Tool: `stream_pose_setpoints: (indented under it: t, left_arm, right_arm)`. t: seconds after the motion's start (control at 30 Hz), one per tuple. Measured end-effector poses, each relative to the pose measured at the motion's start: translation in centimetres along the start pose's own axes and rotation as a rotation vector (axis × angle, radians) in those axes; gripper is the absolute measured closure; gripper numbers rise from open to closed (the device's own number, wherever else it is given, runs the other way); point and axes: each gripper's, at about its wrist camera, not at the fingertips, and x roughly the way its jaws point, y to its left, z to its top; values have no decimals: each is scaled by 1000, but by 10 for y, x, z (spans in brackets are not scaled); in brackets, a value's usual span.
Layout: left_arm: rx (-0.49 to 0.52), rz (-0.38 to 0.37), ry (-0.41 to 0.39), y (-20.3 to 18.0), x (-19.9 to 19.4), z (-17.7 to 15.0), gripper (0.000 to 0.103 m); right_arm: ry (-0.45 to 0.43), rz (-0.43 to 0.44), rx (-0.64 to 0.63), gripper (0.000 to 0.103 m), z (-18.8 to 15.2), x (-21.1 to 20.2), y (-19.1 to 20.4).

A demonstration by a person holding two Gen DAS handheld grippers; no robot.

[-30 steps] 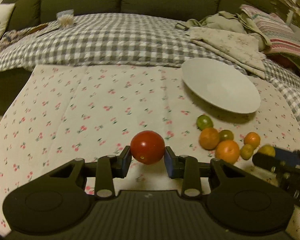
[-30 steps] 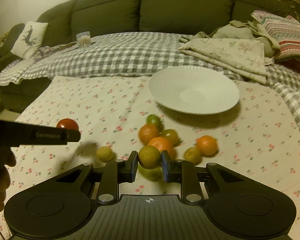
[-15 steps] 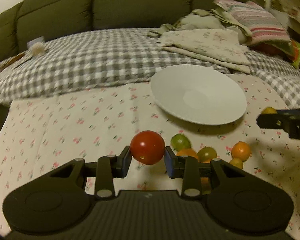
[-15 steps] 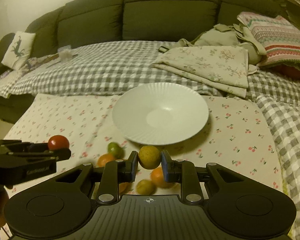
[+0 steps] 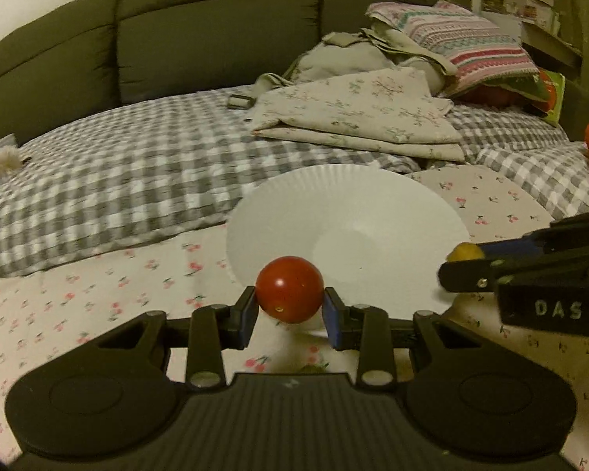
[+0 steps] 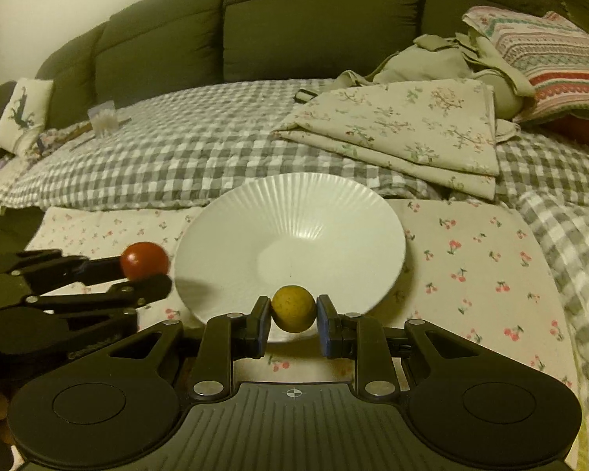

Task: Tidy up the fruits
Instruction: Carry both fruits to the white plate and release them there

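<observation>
Because both fruits go into the white plate [image 6: 294,212], each gripper is closed on one — left gripper [image 5: 289,308] on the red tomato [image 5: 289,289], right gripper [image 6: 293,324] on the yellow fruit [image 6: 293,308].

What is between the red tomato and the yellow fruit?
Only the white plate's near rim lies between the red tomato and yellow fruit, seen in the right wrist view.

You hold a glossy red round tomato [image 5: 289,289] and a dull yellow round fruit [image 6: 293,308]. Centre: ribbed white ceramic plate [image 6: 294,212] on cherry-print cream cloth [image 6: 471,259]. Upper frame: grey-white gingham blanket [image 6: 184,157], olive-green sofa [image 6: 314,27].
</observation>
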Motion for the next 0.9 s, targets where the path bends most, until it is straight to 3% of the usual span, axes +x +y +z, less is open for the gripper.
stream_pose_setpoints:
  t: [0.2, 0.5, 0.57, 0.7, 0.9]
  left_arm:
    - [29, -49, 8, -8, 18, 0, 69]
    - [45, -39, 8, -12, 28, -1, 67]
    - [45, -38, 11, -12, 27, -1, 66]
    - [23, -20, 1, -8, 21, 1, 42]
    - [3, -6, 3, -2, 4, 6, 36]
  right_arm:
    - [7, -11, -38, 80, 0, 17, -1]
    - [16, -17, -46, 78, -3, 30, -3]
    - [15, -21, -44, 72, -3, 30, -2]
    - [12, -32, -16, 63, -1, 25, -5]
    - [-16, -38, 46, 56, 8, 12, -12]
